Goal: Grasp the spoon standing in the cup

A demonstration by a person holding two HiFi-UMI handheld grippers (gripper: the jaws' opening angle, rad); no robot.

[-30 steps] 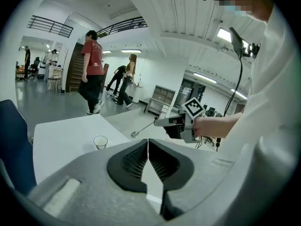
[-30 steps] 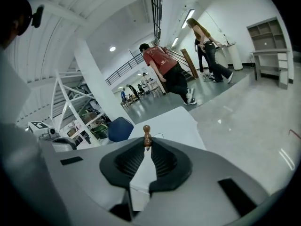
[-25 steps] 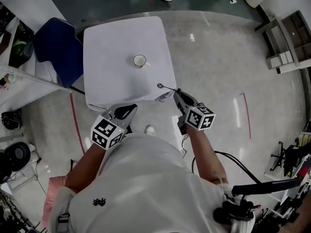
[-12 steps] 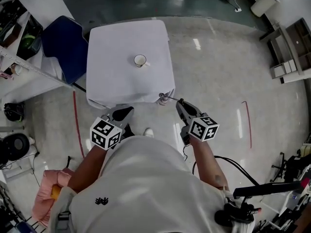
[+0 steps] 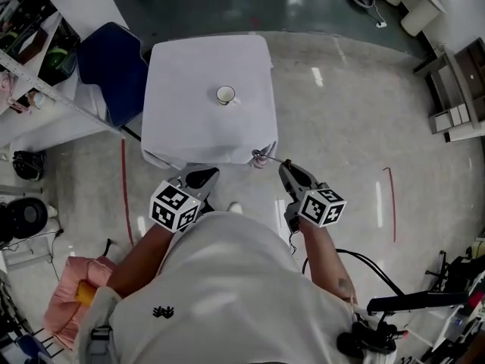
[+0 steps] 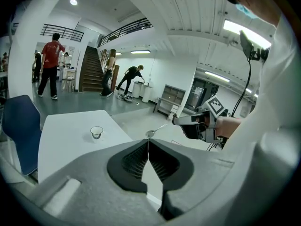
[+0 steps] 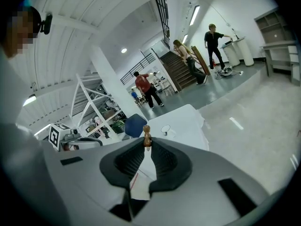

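Observation:
A white cup (image 5: 225,95) stands alone on the white-clothed table (image 5: 182,120). My right gripper (image 5: 284,165) is shut on the handle of a metal spoon (image 5: 261,156). The spoon's bowl hangs by the table's near right corner, well away from the cup. In the right gripper view the spoon's brown-looking end (image 7: 147,136) sticks up between the closed jaws, with the cup (image 7: 165,129) far beyond. My left gripper (image 5: 211,173) is shut and empty below the table's near edge. The left gripper view shows the cup (image 6: 97,132) and the held spoon (image 6: 157,130).
A blue chair (image 5: 110,67) stands at the table's left. Red tape lines (image 5: 125,192) mark the floor. Shelving (image 5: 455,89) is at the right, cluttered benches at the left. Several people (image 6: 49,65) stand far off near a staircase.
The person has stepped back from the table, so the table and cup sit farther up the view. The spoon stays in the right gripper, now just off the table's near corner.

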